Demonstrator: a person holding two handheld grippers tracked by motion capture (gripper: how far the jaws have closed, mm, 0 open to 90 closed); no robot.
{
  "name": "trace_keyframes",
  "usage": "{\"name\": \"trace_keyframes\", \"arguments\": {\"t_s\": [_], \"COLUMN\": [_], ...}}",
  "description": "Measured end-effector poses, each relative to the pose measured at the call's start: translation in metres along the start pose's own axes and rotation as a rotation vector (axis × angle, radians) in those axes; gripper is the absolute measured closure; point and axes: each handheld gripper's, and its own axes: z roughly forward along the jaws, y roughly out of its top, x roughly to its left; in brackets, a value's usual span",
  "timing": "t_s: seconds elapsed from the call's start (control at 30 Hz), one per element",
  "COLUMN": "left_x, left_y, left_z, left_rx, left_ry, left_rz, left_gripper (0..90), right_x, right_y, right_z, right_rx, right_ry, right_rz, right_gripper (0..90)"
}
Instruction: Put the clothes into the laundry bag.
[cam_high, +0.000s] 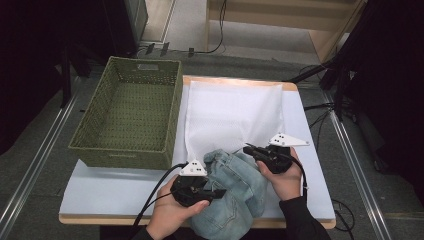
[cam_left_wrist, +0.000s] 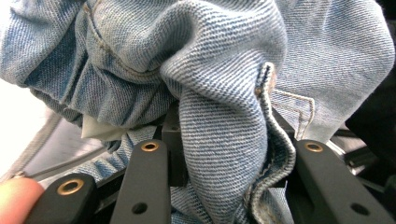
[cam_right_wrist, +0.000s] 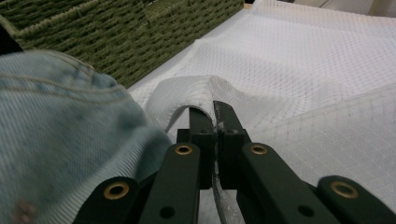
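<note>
Jeans and bag at near edge of bench.
Left gripper (cam_high: 212, 192) jaws pinch a denim fold of the jeans (cam_left_wrist: 224, 140); right gripper (cam_right_wrist: 215, 122) jaws pressed together on the white mesh bag's (cam_right_wrist: 299, 70) raised edge.

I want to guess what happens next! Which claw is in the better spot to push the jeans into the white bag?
Probably the left claw: a fold of the jeans is bunched between its jaws. The right claw is busy, shut on the edge of the white mesh bag, lifting its mouth open beside the jeans.

jeans (cam_left_wrist: 224, 79): faded twill denim | bag (cam_right_wrist: 317, 70): white mesh cloth | basket (cam_high: 131, 112): green woven, rough
</note>
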Motion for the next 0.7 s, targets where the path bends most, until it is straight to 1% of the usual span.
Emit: {"name": "trace_keyframes", "arguments": {"t_s": [0.03,0.1,0.13,0.27,0.33,0.43,0.5,0.53,0.57,0.63,0.7], "left_x": [0.000,-0.002,-0.003,-0.011,-0.012,-0.010,-0.006,-0.005,-0.005,-0.004,-0.001], "left_y": [0.001,0.003,0.004,0.009,0.011,0.012,0.014,0.014,0.014,0.016,0.017], "left_z": [0.001,0.005,0.007,0.019,0.025,0.030,0.033,0.033,0.034,0.034,0.031], "left_rx": [0.021,0.038,0.046,0.099,0.119,0.130,0.144,0.150,0.153,0.154,0.137], "left_ry": [-0.008,-0.019,-0.022,-0.064,-0.080,-0.097,-0.119,-0.128,-0.128,-0.124,-0.117], "left_rz": [0.018,0.029,0.038,0.102,0.115,0.106,0.074,0.075,0.077,0.079,0.060], "left_gripper": [62.9,62.8,62.7,62.1,61.9,61.7,61.7,61.7,61.6,61.6,61.5], "right_x": [0.001,0.003,0.004,0.003,0.004,0.006,0.007,0.008,0.008,0.009,0.010], "right_y": [0.001,0.003,0.003,0.005,0.006,0.008,0.009,0.010,0.011,0.012,0.013], "right_z": [0.000,-0.001,0.000,0.000,0.000,-0.002,-0.005,-0.007,-0.009,-0.011,-0.013], "right_rx": [-0.004,-0.014,-0.020,-0.038,-0.039,-0.051,-0.073,-0.088,-0.103,-0.119,-0.115], "right_ry": [0.002,0.008,0.010,0.022,0.026,0.041,0.046,0.054,0.064,0.068,0.072], "right_rz": [-0.006,-0.010,-0.004,0.016,0.009,-0.006,-0.026,-0.023,-0.020,-0.026,-0.037], "right_gripper": [88.9,88.9,88.8,88.8,88.9,88.9,88.9,88.9,88.9,88.9,88.9]}}
